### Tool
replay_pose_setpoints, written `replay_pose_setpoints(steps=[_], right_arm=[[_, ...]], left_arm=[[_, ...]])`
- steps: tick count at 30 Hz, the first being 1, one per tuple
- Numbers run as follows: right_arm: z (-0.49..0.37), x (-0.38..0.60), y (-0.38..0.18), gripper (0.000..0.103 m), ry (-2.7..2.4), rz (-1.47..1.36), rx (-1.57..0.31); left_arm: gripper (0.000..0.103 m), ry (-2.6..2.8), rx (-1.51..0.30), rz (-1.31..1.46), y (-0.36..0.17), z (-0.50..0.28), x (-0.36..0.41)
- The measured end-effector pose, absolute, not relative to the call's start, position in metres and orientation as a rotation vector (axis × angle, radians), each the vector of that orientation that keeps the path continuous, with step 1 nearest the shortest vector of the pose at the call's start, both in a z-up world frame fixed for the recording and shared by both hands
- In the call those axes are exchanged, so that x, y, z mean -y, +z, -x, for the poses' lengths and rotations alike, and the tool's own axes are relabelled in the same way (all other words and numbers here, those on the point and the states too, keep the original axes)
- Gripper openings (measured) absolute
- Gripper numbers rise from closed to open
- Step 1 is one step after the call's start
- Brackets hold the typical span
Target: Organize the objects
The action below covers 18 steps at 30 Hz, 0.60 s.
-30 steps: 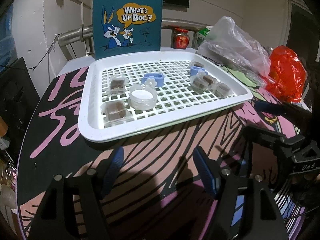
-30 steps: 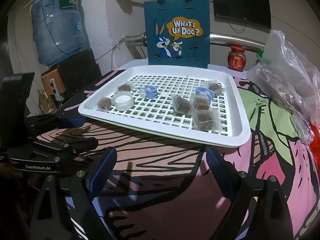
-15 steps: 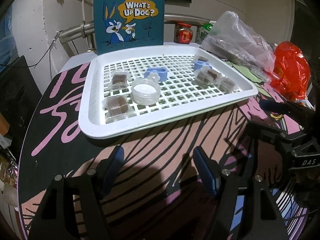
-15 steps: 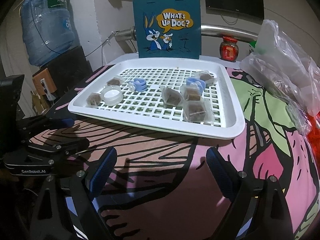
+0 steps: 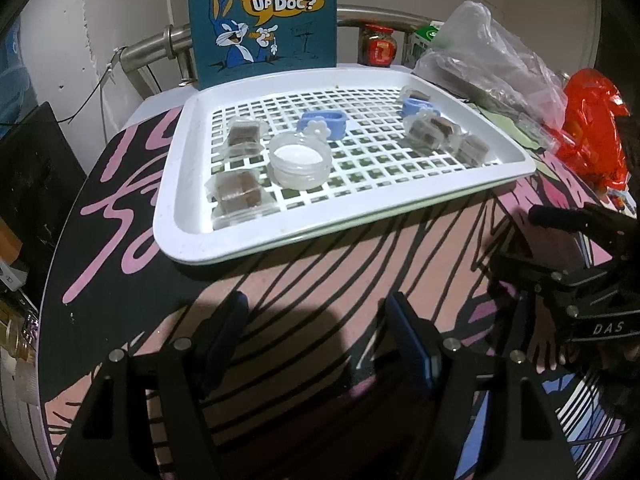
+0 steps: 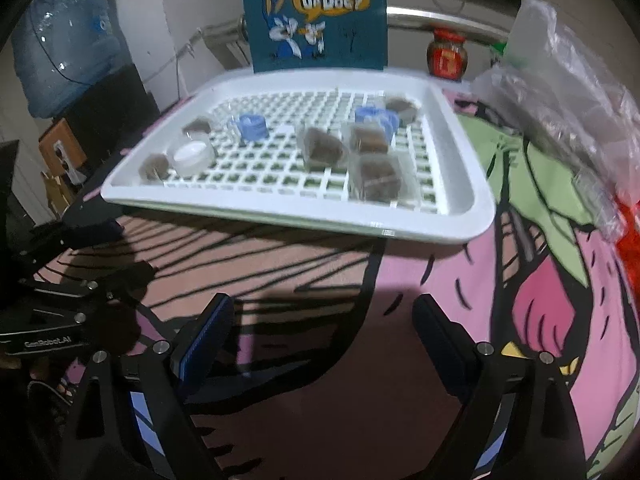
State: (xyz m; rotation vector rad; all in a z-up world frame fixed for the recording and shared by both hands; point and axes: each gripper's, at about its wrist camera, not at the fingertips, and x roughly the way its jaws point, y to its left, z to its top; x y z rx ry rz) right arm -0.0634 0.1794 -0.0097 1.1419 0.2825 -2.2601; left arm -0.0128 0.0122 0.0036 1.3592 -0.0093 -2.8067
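A white slotted tray [image 5: 176,216] [image 6: 460,216] lies on the patterned table. It holds several clear-wrapped brown cakes [image 5: 238,196] [image 6: 378,178], a round clear jar [image 5: 300,160] [image 6: 194,156] and two blue flower-shaped clips [image 5: 324,124] [image 6: 250,126]. My left gripper [image 5: 316,340] is open and empty over the table, just short of the tray's near rim. My right gripper [image 6: 320,344] is open and empty, also short of the near rim. Each gripper shows at the edge of the other's view.
A teal "What's Up Doc?" bag [image 5: 264,20] [image 6: 316,16] stands behind the tray. Clear plastic bags [image 5: 488,56] [image 6: 568,92], a red bag [image 5: 592,120] and a red-lidded jar [image 5: 378,46] [image 6: 446,54] sit at the right. A water bottle [image 6: 64,44] stands at the left.
Both grippers have moved forward towards the tray, which looms larger and nearer. Both stay open and empty.
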Motion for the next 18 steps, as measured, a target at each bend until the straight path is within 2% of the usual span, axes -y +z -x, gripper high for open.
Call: replay_pose_setpoints(steps=[4,7,9,13,18], right_arm=[[0.06,-0.1731,-0.0128,0.095,-2.266,-1.151,-0.344],[0.0595,-0.1693,-0.0154,0.103,-2.255,-1.16,-0.375],[0.0594,-0.1697,-0.0155,0.103,-2.254,-1.16,-0.372],[0.059,-0.1692,-0.0154,0.103,-2.255,-1.16,-0.372],[0.0589,-0.169,-0.0153,0.103,-2.255,-1.16,-0.373]], left_arm=[[0.075,-2.801,0.008,-1.362,0.003,0.0131,-0.0117],[0.081,-2.8,0.008,-1.369,0.0025,0.0141,-0.012],[0.087,-2.796,0.008,-1.381,0.0011,0.0151,-0.0122],[0.091,-2.792,0.008,-1.386,0.0002,0.0155,-0.0118],[0.101,-2.784,0.004,-1.407,-0.002,0.0174,-0.0115]])
